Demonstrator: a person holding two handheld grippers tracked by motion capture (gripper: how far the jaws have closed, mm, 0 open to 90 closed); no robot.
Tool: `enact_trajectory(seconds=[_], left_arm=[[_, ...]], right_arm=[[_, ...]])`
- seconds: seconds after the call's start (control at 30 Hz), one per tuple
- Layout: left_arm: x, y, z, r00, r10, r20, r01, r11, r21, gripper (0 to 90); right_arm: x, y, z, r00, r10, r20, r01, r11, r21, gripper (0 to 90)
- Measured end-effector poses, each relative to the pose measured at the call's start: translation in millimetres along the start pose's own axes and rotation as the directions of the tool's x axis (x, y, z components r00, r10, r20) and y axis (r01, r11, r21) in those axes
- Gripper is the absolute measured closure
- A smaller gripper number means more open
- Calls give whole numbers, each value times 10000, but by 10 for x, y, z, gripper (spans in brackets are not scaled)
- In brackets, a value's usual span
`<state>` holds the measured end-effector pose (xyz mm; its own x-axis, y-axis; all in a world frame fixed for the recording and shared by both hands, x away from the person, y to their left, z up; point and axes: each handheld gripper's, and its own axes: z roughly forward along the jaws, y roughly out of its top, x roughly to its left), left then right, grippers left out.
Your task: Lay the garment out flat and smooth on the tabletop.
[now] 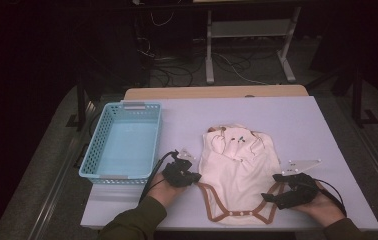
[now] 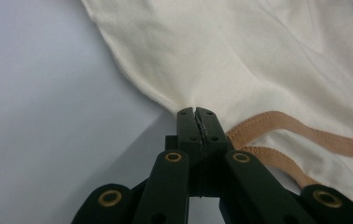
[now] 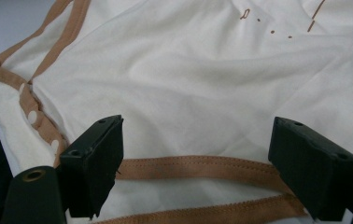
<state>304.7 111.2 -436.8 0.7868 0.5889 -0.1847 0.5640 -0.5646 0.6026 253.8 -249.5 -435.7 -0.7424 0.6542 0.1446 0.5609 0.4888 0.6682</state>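
Note:
A cream baby bodysuit (image 1: 237, 165) with brown trim lies flat on the pale table (image 1: 302, 120), its snap end toward the person. My left gripper (image 1: 194, 176) is at the garment's left side. In the left gripper view the jaws (image 2: 196, 114) are pressed together on the cream edge of the bodysuit (image 2: 258, 56), just above the brown leg trim. My right gripper (image 1: 268, 196) rests at the lower right leg opening. Its jaws (image 3: 198, 135) stand wide apart over the brown hem of the bodysuit (image 3: 202, 84), and nothing is pinched between them.
A light blue plastic basket (image 1: 122, 177) with nothing in it stands left of the bodysuit, close to my left hand. Bare table lies behind and right of the garment. Beyond the far edge are table legs and cables on a dark floor.

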Motion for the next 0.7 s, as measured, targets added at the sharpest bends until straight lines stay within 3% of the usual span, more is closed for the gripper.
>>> enact_trajectory(seconds=[0.13, 0.23, 0.37, 0.4, 0.47, 0.6, 0.63, 0.7], left_arm=[[1, -57, -51, 10000, -34, 2, 34, 10000, 85, 893], [-14, -87, -79, 10000, -18, -93, 17, 9999, -137, 876], [-29, -57, -100, 9994, 267, -221, -274, 9991, -331, 726], [-29, -57, -100, 9994, 267, -221, -274, 9991, -331, 726], [-42, -23, -97, 9974, 692, -214, -704, 9957, -606, 640], [-38, 13, -80, 9968, 793, -129, -802, 9920, -979, 554], [-51, 18, -70, 9982, 598, -80, -603, 9918, -1124, 526], [-39, 28, -68, 9973, 730, -17, -726, 9895, -1250, 472]], right_arm=[[1, 2, 0, 10000, -1, -19, 1, 10000, 48, 172], [-2, 2, 6, 10000, 32, 2, -32, 10000, 8, 172], [-7, 5, 8, 10000, 55, 51, -55, 10000, -32, 172], [-12, 8, 7, 9999, 82, 76, -82, 10000, -55, 172], [-31, 21, 6, 9998, 113, 157, -112, 9999, -83, 172], [-65, 59, 17, 9995, 222, 235, -218, 9996, -174, 177], [-74, 72, 22, 9993, 276, 242, -271, 9995, -176, 180], [-93, 98, 38, 9994, 276, 207, -273, 9995, -171, 187]])
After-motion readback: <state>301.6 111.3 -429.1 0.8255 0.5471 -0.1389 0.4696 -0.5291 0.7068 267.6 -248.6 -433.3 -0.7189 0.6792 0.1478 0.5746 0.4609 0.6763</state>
